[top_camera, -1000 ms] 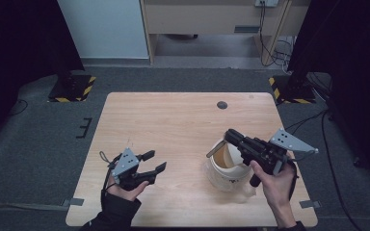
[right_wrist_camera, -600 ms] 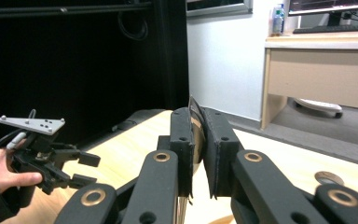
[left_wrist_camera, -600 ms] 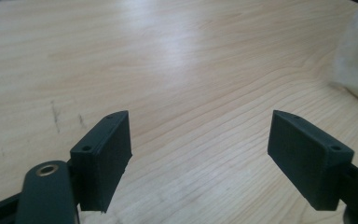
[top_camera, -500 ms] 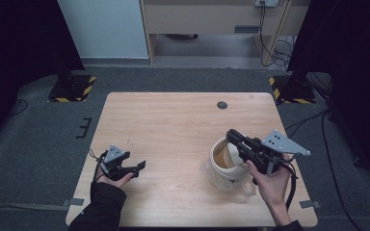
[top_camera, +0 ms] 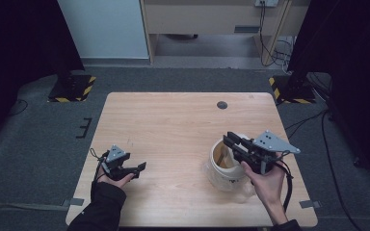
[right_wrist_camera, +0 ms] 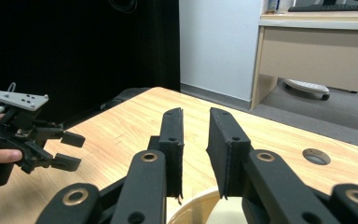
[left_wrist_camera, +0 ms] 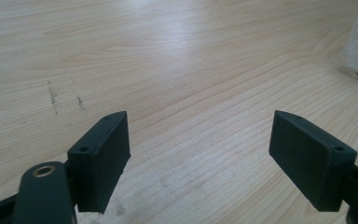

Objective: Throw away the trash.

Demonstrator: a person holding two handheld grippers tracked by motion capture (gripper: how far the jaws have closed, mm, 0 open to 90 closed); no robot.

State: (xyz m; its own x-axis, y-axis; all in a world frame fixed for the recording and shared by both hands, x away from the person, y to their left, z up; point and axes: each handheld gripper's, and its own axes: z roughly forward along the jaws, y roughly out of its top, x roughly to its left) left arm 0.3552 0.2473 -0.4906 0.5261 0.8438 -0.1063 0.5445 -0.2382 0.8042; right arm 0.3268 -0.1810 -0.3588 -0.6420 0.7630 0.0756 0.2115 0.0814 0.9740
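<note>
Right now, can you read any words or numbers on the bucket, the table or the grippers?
No words or numbers can be read.
bucket: a small dark mark on its side, too blurred to read.
table: bare wood.
left gripper and right gripper: no lettering.

Both tongs are matte black all over. The left tongs [top_camera: 136, 169] have flat rectangular pads with a small screw hole near each tip, plus a brass-ringed pivot [left_wrist_camera: 43, 170]. The right tongs [top_camera: 231, 141] have long slim arms with the same brass-ringed pivots, a grey three-cornered plate [top_camera: 274, 142] dotted with little holes, and a black cable [top_camera: 287, 187]. There's a dark sleeve [top_camera: 101, 211] on the left arm.
</note>
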